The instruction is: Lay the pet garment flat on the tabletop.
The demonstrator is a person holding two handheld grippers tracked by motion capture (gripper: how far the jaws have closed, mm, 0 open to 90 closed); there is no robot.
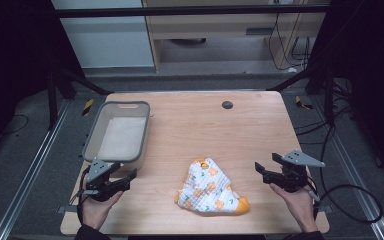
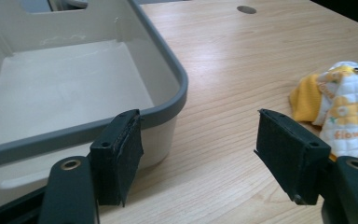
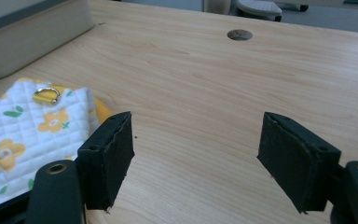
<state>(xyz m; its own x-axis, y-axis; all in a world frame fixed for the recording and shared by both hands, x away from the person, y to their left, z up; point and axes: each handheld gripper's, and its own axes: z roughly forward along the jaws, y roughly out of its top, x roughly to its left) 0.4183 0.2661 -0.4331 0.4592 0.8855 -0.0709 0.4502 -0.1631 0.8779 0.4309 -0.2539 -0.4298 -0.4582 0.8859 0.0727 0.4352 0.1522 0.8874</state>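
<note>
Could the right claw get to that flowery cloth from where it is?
Probably yes: the right claw is open, and just bare table lies between it and the flowery cloth beside it.

Left tool: black body, grey three-cornered plate on top, black cable looping off behind the hand. Right tool: same black build, grey three-cornered plate on top, black cable trailing right in a loop. Left hand and right hand bare, dark sleeve edge at each wrist. In the left gripper view, two black rectangular pads with worn, frayed edges, small screw holes near the top, brass-ringed holes in the black arms below. Right gripper view: same black pads, same brass-ringed holes, slightly ragged pad edges.
</note>
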